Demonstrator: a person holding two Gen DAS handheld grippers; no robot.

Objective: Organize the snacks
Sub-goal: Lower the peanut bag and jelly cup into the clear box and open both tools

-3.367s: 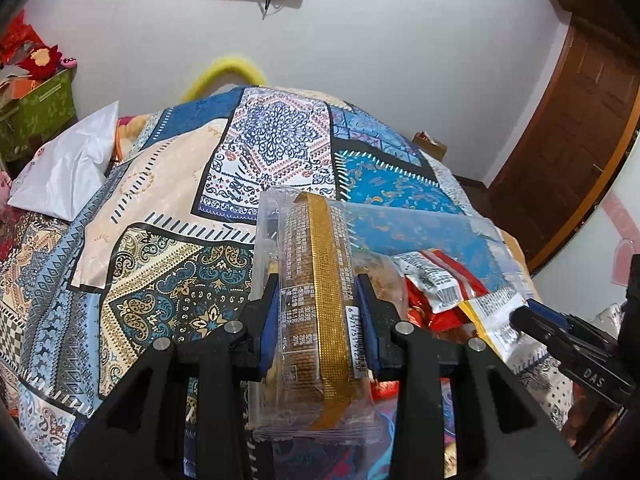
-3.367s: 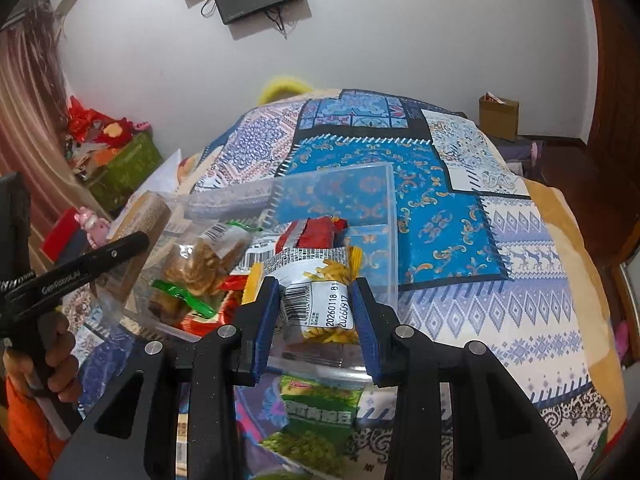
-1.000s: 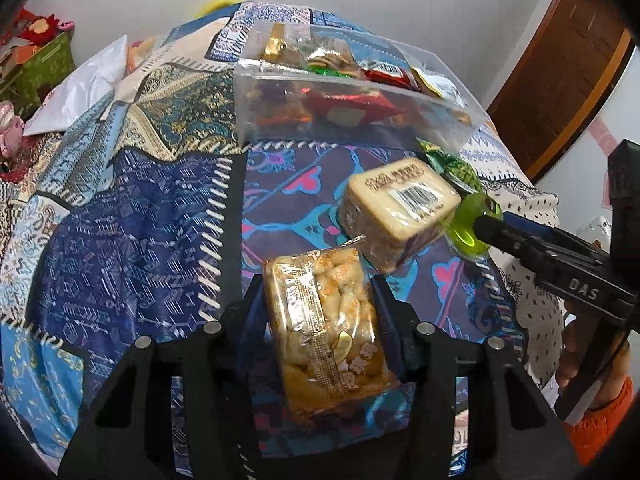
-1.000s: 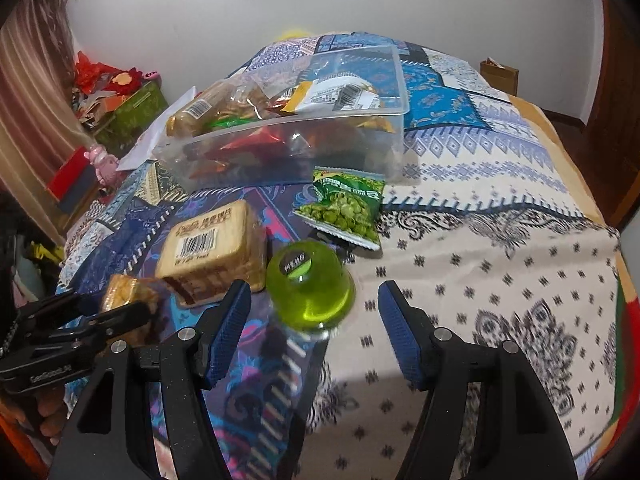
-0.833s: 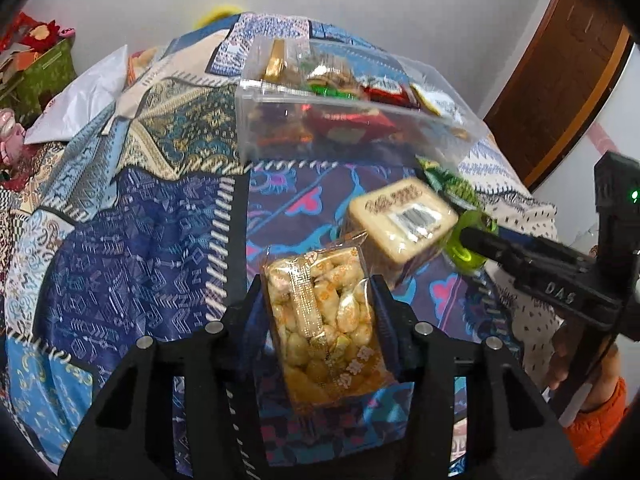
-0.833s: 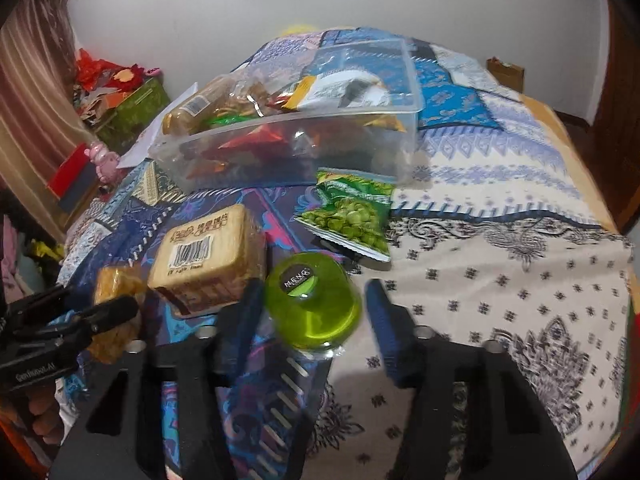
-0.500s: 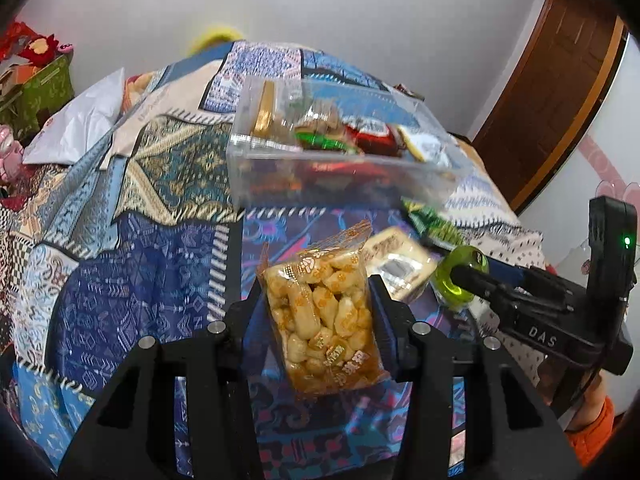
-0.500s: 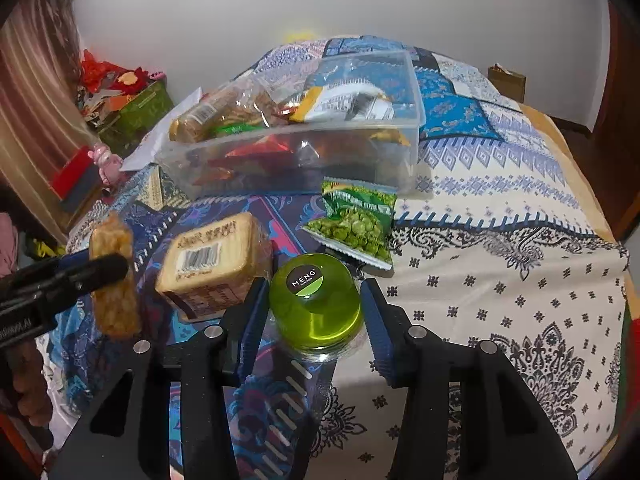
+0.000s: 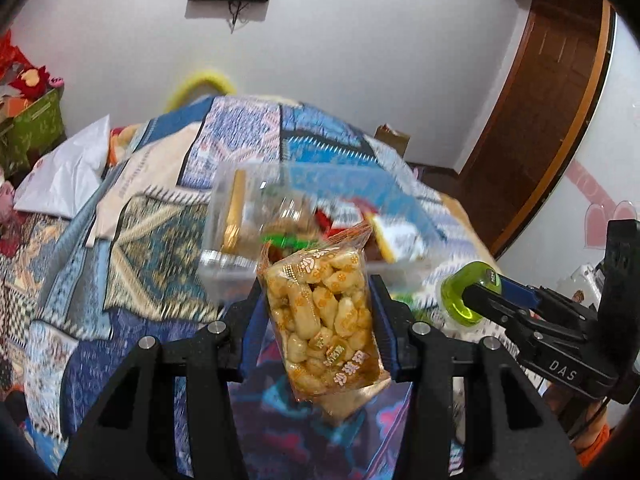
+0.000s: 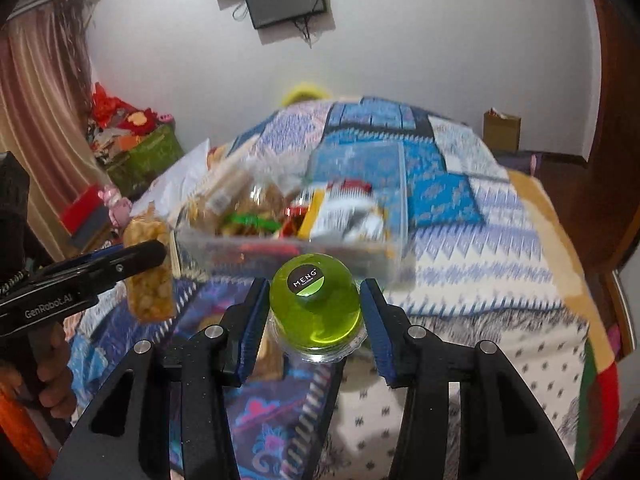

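My left gripper (image 9: 318, 322) is shut on a clear packet of golden puffed snacks (image 9: 322, 316) and holds it in the air in front of the clear plastic snack bin (image 9: 224, 256). The packet also shows in the right wrist view (image 10: 149, 276). My right gripper (image 10: 314, 316) is shut on a green jelly cup (image 10: 316, 306) with a black "MENG" label, lifted off the bed just short of the bin (image 10: 288, 256). The jelly cup shows in the left wrist view (image 9: 470, 294). The bin holds several snack packets.
The bin stands on a bed with a patterned patchwork quilt (image 9: 140, 232). A white pillow (image 9: 68, 176) lies at the left. A wooden door (image 9: 540, 120) is at the right. A small cardboard box (image 10: 502, 130) stands by the far wall.
Both grippers have risen off the quilt with their snacks and moved toward the bin. The biscuit pack and green pea packet have dropped out of sight below.
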